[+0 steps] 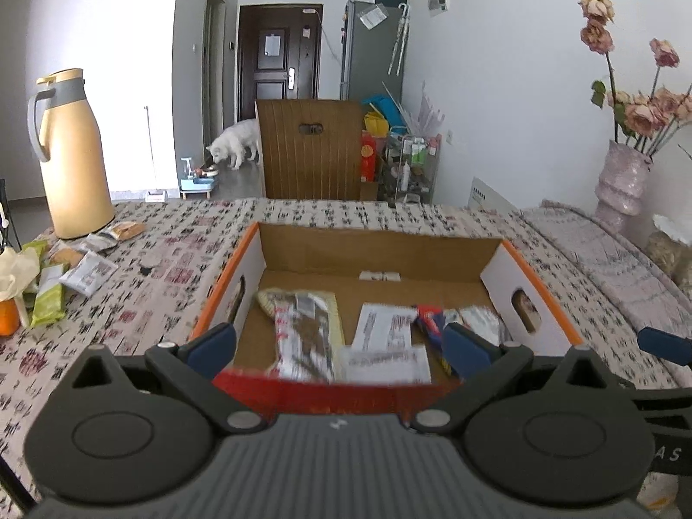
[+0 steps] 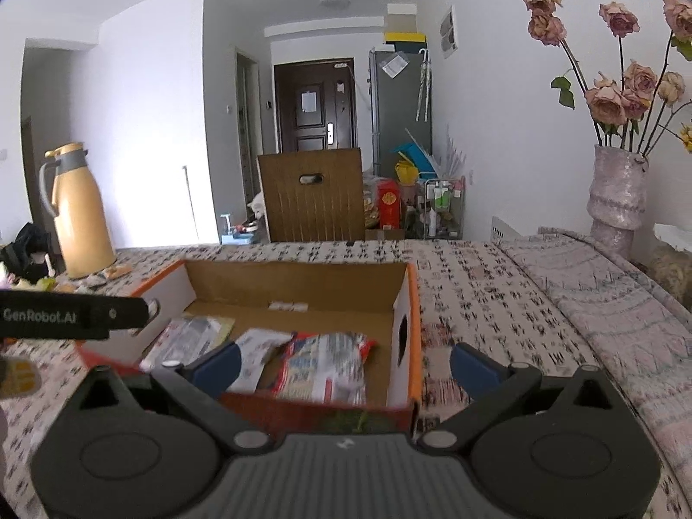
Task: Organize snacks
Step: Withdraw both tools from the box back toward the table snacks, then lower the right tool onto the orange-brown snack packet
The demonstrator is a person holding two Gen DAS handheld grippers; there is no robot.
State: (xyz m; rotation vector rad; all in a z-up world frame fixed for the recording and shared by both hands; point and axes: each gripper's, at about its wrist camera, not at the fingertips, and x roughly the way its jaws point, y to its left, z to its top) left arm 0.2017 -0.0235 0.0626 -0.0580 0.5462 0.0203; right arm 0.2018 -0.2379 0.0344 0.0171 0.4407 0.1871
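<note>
Both claws, left claw [image 1: 341, 344] and right claw [image 2: 346, 365], are gaping empty; loose snack packets [image 1: 65, 272] are lying far left of the left claw.

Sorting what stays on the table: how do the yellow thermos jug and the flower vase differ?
The thermos jug is smooth, plain yellow with a grey handle and a closed top; the vase is pale pink, ridged, handleless and open, holding dried roses. The jug stands far left by loose snack packets, the vase far right. Both stand upright.
</note>
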